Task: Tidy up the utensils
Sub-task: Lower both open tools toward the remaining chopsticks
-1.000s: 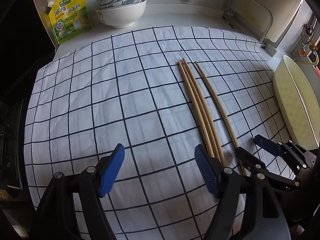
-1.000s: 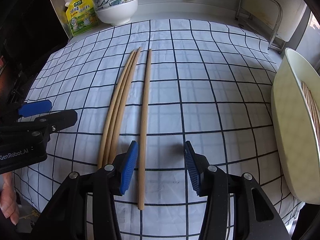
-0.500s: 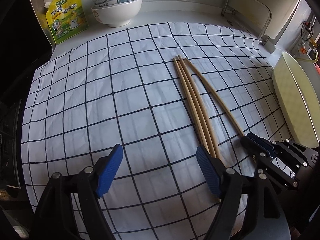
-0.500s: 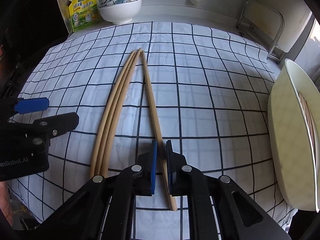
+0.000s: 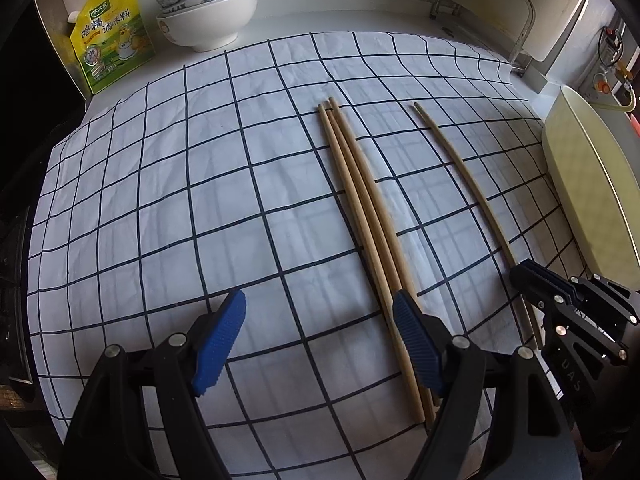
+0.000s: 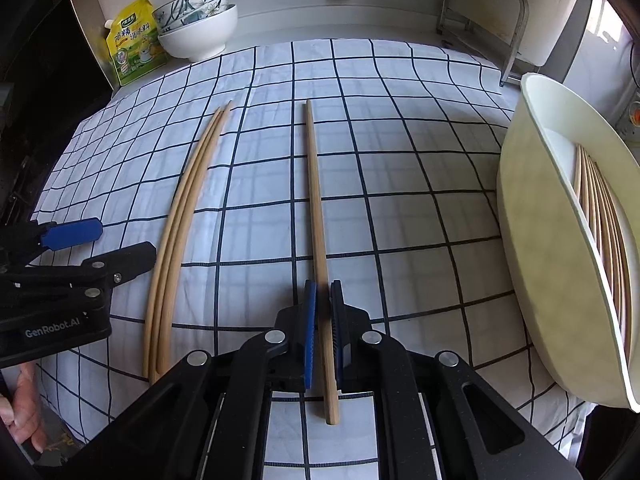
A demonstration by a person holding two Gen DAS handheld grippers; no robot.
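Near the checked cloth's (image 6: 400, 168) front edge, right gripper (image 6: 323, 332) clamped on a single chopstick (image 6: 316, 200), pair of chopsticks (image 6: 180, 220) lying toward the left edge, left gripper (image 5: 320, 340) gaped empty beside them, cream tray (image 6: 532, 240) at the right edge held more chopsticks (image 6: 604, 216)

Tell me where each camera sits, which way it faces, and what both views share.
Left wrist: on the open left gripper, looking steeply down at two chopsticks; right gripper at right.
Right wrist: on the right gripper, shut on a single chopstick; fingers at lower left.
Shared: checked cloth, chopsticks, stacked bowls, cream tray.
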